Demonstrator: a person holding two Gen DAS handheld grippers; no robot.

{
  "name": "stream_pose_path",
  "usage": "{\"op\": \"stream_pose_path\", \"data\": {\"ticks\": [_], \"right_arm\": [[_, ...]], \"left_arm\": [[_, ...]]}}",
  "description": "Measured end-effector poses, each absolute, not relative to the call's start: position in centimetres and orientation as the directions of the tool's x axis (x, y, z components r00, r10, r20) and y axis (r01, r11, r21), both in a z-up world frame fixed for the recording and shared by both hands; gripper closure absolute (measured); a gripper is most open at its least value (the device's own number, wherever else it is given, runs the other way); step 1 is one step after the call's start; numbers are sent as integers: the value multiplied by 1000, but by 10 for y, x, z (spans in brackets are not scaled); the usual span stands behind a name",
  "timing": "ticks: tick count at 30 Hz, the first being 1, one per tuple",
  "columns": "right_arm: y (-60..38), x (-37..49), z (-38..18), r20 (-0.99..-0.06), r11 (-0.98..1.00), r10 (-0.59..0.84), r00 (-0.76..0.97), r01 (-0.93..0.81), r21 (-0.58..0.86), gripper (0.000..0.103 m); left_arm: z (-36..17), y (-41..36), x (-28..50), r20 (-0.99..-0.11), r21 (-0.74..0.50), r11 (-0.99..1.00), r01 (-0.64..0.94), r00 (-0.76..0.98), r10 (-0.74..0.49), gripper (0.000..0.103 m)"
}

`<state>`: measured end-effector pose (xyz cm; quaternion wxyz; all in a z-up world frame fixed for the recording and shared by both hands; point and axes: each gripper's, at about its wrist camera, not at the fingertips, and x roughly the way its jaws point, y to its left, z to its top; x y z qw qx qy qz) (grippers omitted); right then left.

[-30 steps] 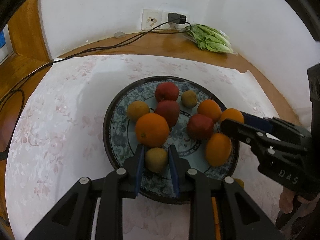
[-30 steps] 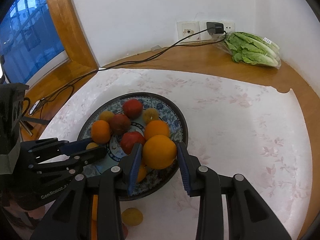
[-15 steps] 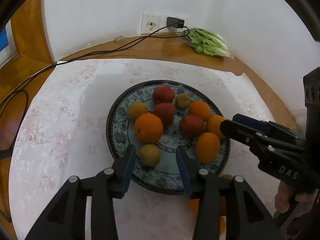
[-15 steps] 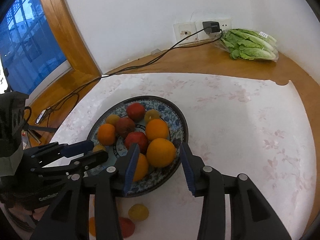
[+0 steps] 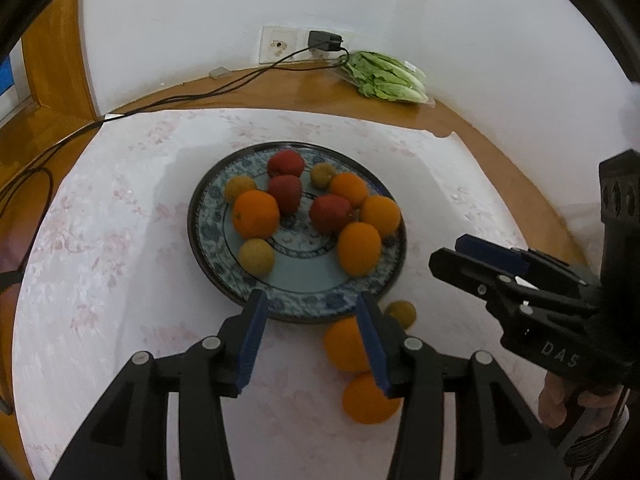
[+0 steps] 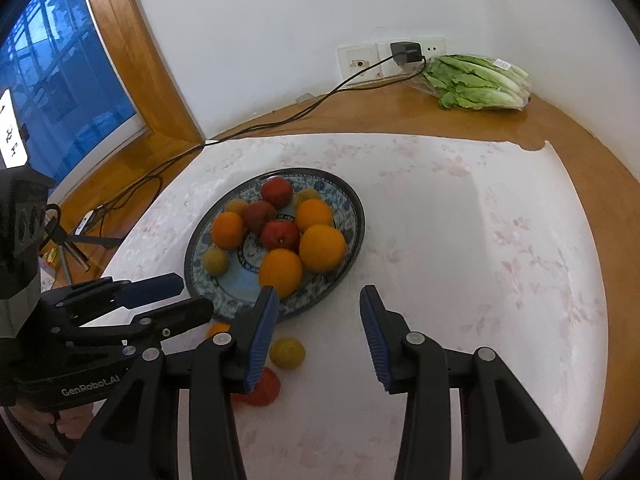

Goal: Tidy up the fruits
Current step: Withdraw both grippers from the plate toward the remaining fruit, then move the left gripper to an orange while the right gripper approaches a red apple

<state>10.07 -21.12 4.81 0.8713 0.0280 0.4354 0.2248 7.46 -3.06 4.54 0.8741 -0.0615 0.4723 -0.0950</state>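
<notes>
A blue-patterned plate is seen near the middle of a surface covered by a white floral cloth. On the plate, four oranges, three red apples and three small yellow-green fruits are gathered; among them, a large orange lies toward the near right rim and a small yellow-green fruit toward the near left.

The left tool is held just short of the plate's near rim, with its blue-padded fingers spread wide and nothing between them. Partly hidden behind its right finger, two oranges rest on the cloth, one nearer the plate and one closer to the camera, and a small yellow-green fruit lies just beside the plate's edge.

The right tool is likewise spread wide and empty, positioned over bare cloth at the near right of the plate. In the right wrist view, a small yellow fruit and a red fruit are seen on the cloth just off the plate, the red one partly covered by the tool's left finger. A further orange is glimpsed behind the left tool in this view.

At the back of the wooden surface, a bagged head of lettuce lies against the wall, beside a wall socket with a plugged-in charger.
</notes>
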Motion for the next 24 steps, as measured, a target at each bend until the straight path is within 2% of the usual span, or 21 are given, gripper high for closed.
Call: {"op": "stream_pose_path", "data": {"ticks": [24], "right_arm": [[-232,63,39,-747,899,425,511,-333,284,59]], "left_arm": [[28,-50,61,-841,-225,968,116,479,-253,54]]}}
